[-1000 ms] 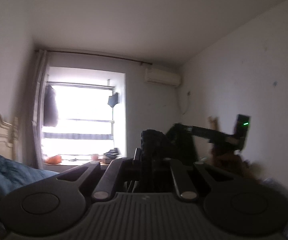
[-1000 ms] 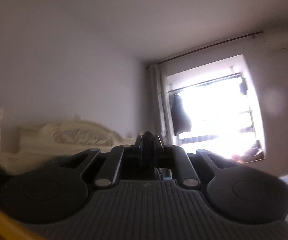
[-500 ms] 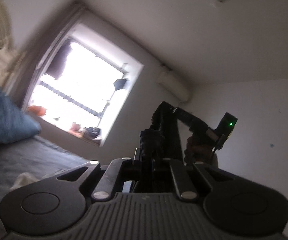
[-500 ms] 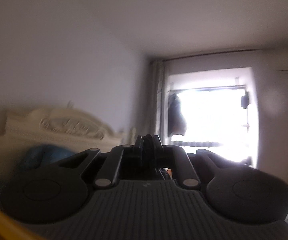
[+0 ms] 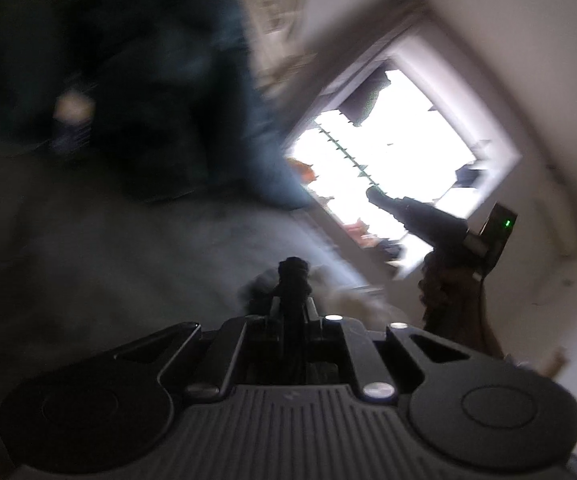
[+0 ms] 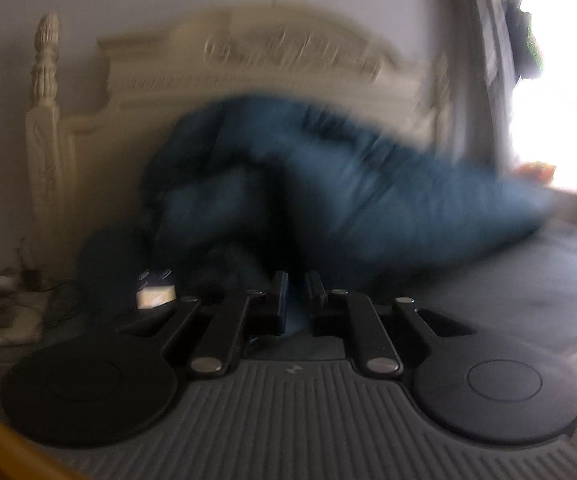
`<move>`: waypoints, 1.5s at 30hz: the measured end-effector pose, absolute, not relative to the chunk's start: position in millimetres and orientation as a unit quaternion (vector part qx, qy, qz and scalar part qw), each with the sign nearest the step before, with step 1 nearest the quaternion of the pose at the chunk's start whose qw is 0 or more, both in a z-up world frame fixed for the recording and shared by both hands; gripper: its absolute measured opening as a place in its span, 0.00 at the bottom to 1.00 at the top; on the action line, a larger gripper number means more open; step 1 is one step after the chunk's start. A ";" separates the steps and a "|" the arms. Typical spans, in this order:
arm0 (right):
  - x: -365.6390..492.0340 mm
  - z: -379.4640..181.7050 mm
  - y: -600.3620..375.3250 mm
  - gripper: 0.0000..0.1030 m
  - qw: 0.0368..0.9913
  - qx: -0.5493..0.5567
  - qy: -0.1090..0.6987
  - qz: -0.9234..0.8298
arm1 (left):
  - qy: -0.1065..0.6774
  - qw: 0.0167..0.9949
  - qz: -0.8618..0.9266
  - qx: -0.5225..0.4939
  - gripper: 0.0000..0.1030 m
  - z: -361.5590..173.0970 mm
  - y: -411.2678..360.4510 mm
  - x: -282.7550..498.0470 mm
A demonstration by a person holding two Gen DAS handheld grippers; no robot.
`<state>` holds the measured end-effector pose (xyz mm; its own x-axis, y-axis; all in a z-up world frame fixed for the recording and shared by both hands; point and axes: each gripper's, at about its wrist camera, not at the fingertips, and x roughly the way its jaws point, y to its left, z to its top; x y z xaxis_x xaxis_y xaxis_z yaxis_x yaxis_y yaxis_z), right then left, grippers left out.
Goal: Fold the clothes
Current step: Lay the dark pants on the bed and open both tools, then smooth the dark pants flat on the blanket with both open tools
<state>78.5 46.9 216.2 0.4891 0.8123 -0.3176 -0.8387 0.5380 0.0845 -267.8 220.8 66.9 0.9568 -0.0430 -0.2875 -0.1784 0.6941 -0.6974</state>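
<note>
both grippers over the bed, views smeared by motion

the left wrist view is tilted and badly blurred. the left gripper (image 5: pixel 293 270) shows its two fingers pressed together into one dark stack, with no gap between them. whether any cloth sits between them i cannot tell — there is only a pale, fuzzy patch just behind the tips. beyond lies the grey bed surface (image 5: pixel 128 248), and at upper left a dark blue quilt (image 5: pixel 176 92) bunched in a heap. the bright window (image 5: pixel 400 152) runs diagonally across the right half. in front of it the right gripper (image 5: pixel 372 192) appears from the side, held in the person's right hand (image 5: pixel 448 292), a small green light glowing on the unit at its back.

in the right wrist view the right gripper (image 6: pixel 296 286) has its fingers slightly parted, a narrow slot between the pads with blue showing through it. it points at the blue quilt (image 6: pixel 348 192), which is piled against the cream carved headboard (image 6: pixel 248 60). the grey mattress (image 6: pixel 528 280) spreads to the right, toward the window (image 6: pixel 560 92). a small white-and-blue box (image 6: pixel 154 294) lies near the quilt's left foot. no separate garment can be made out in either view.
</note>
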 end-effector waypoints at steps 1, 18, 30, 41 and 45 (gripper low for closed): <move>83.3 196.2 66.1 0.08 0.857 -0.044 0.180 0.480 | 0.156 0.904 0.053 -0.394 0.09 49.1 230.9 -264.7; -12.0 126.7 23.7 0.14 0.818 -0.098 0.272 0.498 | 0.240 0.849 0.285 -0.375 0.39 -12.3 298.8 -334.9; -131.4 100.1 -152.7 0.30 0.847 0.000 0.304 0.437 | 0.332 0.863 0.105 -0.366 0.46 -9.7 282.3 -270.1; -260.8 32.4 -243.1 0.33 0.837 0.018 0.384 0.389 | 0.322 0.835 0.117 -0.430 0.15 -34.9 285.5 -312.2; -294.3 22.6 -267.6 0.33 0.844 0.043 0.399 0.357 | 0.319 0.839 0.119 -0.425 0.02 -29.0 280.2 -318.9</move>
<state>-294.3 -267.6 22.6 0.4273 0.6362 -0.6423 -0.5674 0.7419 0.3573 -318.9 280.2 -29.0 0.7685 -0.0707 -0.6359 -0.4706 0.6110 -0.6366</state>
